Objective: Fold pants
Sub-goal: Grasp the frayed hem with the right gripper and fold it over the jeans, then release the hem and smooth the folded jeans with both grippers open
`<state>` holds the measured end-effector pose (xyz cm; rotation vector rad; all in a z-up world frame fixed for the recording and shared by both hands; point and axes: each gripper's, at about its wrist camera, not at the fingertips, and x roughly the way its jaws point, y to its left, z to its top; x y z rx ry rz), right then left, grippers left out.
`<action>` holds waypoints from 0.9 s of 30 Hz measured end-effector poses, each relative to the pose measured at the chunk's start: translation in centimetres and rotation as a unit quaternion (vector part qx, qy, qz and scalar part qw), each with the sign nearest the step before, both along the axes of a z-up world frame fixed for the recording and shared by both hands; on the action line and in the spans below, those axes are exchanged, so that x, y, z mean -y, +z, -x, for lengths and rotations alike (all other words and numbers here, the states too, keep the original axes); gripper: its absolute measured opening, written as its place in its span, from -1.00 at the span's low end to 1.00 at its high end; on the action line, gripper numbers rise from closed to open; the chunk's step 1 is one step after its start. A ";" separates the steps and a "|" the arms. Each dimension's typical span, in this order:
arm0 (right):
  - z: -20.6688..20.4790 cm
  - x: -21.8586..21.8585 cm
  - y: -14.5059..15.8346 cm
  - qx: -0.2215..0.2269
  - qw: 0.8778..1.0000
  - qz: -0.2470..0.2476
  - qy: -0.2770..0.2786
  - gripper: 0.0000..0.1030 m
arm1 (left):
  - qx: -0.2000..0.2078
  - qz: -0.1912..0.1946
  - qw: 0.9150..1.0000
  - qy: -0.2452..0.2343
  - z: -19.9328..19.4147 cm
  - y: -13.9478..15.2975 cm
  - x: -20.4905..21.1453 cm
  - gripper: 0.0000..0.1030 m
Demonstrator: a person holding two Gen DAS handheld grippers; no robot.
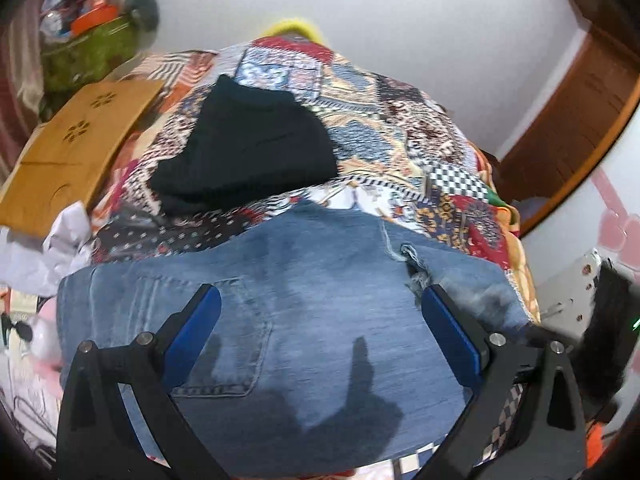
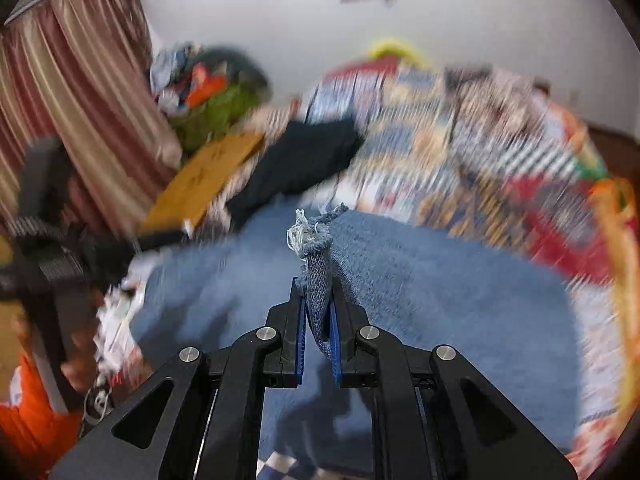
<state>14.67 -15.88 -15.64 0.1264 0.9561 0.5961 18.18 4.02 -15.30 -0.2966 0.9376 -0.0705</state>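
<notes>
Blue jeans (image 1: 304,280) lie spread on a patchwork bedspread (image 1: 400,128), back pocket showing at the left, a frayed hem at the right. My left gripper (image 1: 320,300) is open and empty, its blue pads just above the denim. In the right wrist view my right gripper (image 2: 318,292) is shut on a frayed edge of the jeans (image 2: 440,280) and holds it lifted off the bed. That view is blurred by motion.
A folded black garment (image 1: 248,148) lies on the bed beyond the jeans. A wooden lap tray (image 1: 76,148) sits at the left edge. A green basket of clutter (image 1: 88,52) stands behind it. A wooden door frame (image 1: 572,120) is at the right.
</notes>
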 end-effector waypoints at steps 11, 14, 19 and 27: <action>0.3 1.1 0.9 -0.012 1.000 0.011 0.025 0.13 | -0.007 -0.035 0.999 -0.016 -1.3 0.5 3.2 0.97; 0.2 3.9 2.1 0.007 1.000 0.013 0.003 0.14 | -0.001 -0.048 0.998 -0.037 -2.3 1.2 5.2 0.97; -1.4 8.8 3.2 0.031 0.998 0.028 -0.050 0.33 | 0.009 -0.082 0.994 -0.075 -4.6 1.3 9.5 0.97; -4.6 11.9 -2.3 -0.041 0.993 0.073 -0.080 0.35 | -0.059 -0.168 0.976 -0.127 -7.4 -4.3 14.5 0.97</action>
